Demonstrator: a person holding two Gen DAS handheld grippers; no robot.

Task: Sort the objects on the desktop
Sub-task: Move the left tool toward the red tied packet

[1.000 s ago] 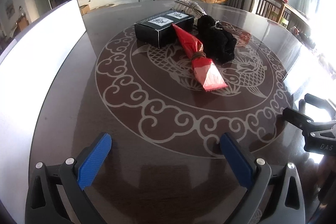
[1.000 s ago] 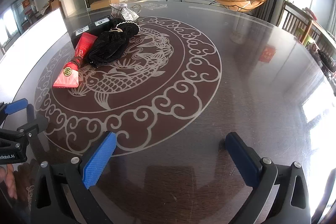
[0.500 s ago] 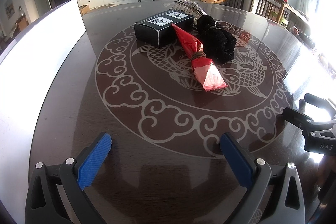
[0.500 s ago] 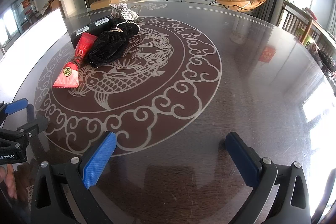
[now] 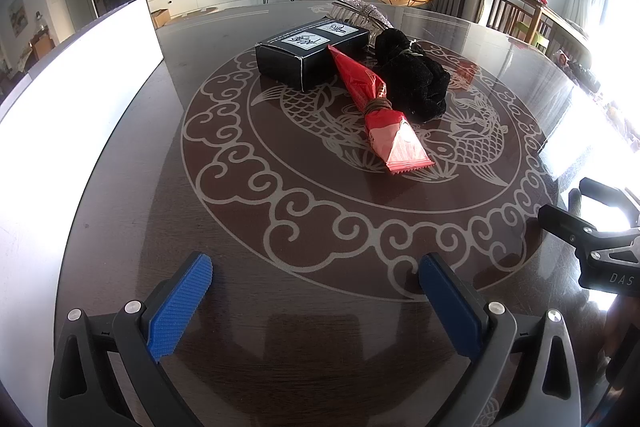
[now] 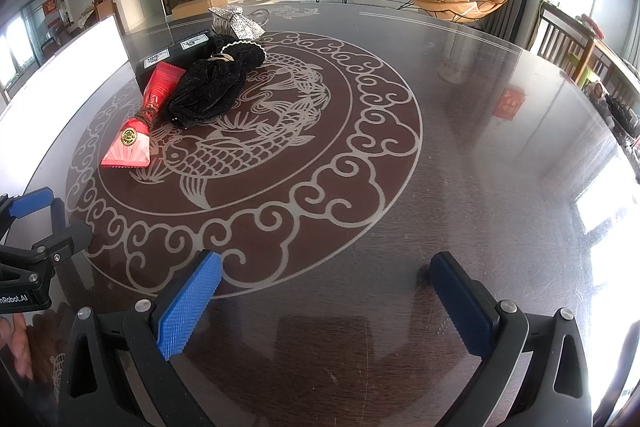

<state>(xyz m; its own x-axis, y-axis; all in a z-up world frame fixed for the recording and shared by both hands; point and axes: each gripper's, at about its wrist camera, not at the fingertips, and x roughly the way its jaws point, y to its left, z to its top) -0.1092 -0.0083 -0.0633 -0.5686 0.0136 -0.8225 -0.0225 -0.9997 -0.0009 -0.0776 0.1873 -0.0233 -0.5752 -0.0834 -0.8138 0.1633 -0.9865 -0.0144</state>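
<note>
A black box (image 5: 310, 57) (image 6: 172, 57) with white labels lies in the middle of a dark round table (image 5: 280, 267). A red wrapped packet (image 5: 378, 111) (image 6: 142, 119), tied at its waist, leans against the box. A black velvet pouch (image 5: 414, 79) (image 6: 212, 87) rests beside the packet. Behind them sits a silver sparkly hair clip (image 5: 358, 11) (image 6: 236, 21). My left gripper (image 5: 316, 291) hovers open near the table's front edge, well short of the pile. My right gripper (image 6: 324, 295) is open too, to the right of the pile, with nothing between its blue pads.
A tall white panel (image 5: 76, 99) stands along the table's left side. The other gripper's black frame (image 5: 600, 239) shows at the right of the left wrist view. A hand (image 6: 18, 343) shows at the lower left of the right wrist view. Chairs (image 6: 568, 51) stand past the far right edge.
</note>
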